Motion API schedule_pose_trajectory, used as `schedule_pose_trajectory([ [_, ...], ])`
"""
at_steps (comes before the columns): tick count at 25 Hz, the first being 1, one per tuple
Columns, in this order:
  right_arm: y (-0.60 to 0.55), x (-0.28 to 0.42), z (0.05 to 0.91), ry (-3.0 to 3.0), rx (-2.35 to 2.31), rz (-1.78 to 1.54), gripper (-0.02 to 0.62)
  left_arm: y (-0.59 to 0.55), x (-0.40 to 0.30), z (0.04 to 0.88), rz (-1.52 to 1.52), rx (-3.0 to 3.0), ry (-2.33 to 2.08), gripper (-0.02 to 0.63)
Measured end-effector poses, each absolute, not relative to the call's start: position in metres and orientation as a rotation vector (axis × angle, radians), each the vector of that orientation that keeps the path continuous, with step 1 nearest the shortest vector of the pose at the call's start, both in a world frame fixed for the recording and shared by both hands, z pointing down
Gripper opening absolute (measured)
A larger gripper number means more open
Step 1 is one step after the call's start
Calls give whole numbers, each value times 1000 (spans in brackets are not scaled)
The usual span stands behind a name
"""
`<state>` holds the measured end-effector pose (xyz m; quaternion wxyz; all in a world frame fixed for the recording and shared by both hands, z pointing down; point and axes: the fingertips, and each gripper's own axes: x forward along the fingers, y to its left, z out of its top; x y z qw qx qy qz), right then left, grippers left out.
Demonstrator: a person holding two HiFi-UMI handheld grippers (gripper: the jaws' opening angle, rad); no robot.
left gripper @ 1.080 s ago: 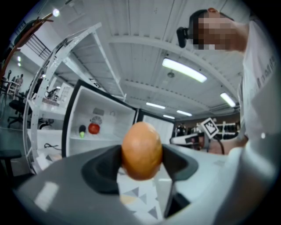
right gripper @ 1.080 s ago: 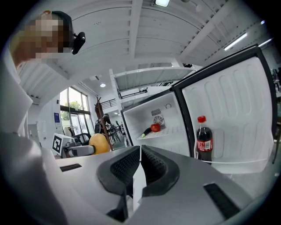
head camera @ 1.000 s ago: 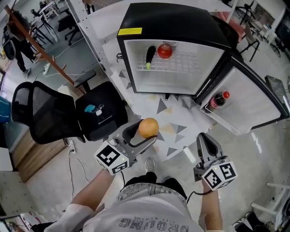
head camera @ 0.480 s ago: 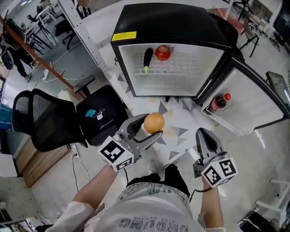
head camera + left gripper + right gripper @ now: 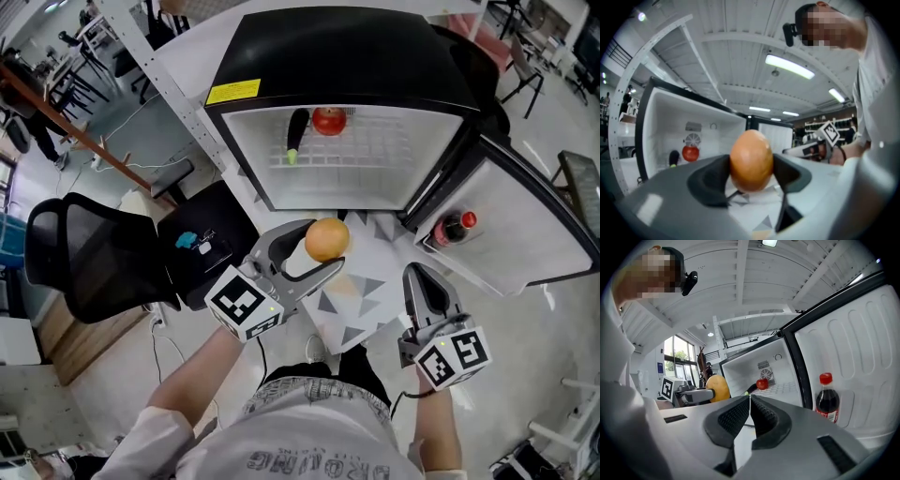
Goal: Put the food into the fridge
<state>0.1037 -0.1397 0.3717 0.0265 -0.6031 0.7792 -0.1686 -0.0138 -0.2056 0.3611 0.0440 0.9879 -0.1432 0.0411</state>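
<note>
An orange point(image 5: 327, 239) point(image 5: 751, 160) point(image 5: 717, 387) is clamped between the pads of my left gripper point(image 5: 313, 246) point(image 5: 751, 171), held in the air just in front of the open mini fridge point(image 5: 239, 117). On the fridge's wire shelf point(image 5: 375, 150) lie a dark eggplant point(image 5: 296, 130) point(image 5: 673, 158) and a red tomato point(image 5: 328, 120) point(image 5: 690, 153) point(image 5: 762, 384). My right gripper point(image 5: 424, 291) point(image 5: 750, 404) hovers lower right of the fridge opening, jaws together with nothing between them.
The fridge door point(image 5: 539, 230) swings open to the right with a cola bottle point(image 5: 450, 228) point(image 5: 828, 398) in its pocket. A black office chair point(image 5: 112, 246) stands to the left, a metal rack post point(image 5: 173, 89) beside the fridge. A patterned mat point(image 5: 361, 291) covers the floor.
My left gripper has carried the orange up and to the right, closer to the fridge opening. The right gripper has stayed about where it was.
</note>
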Motion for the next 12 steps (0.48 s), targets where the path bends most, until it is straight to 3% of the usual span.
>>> schedule_pose_trajectory([
  [12,-180,134,374,2451,-1788,-516,8,-273,68,354,302,3176,-437,293],
])
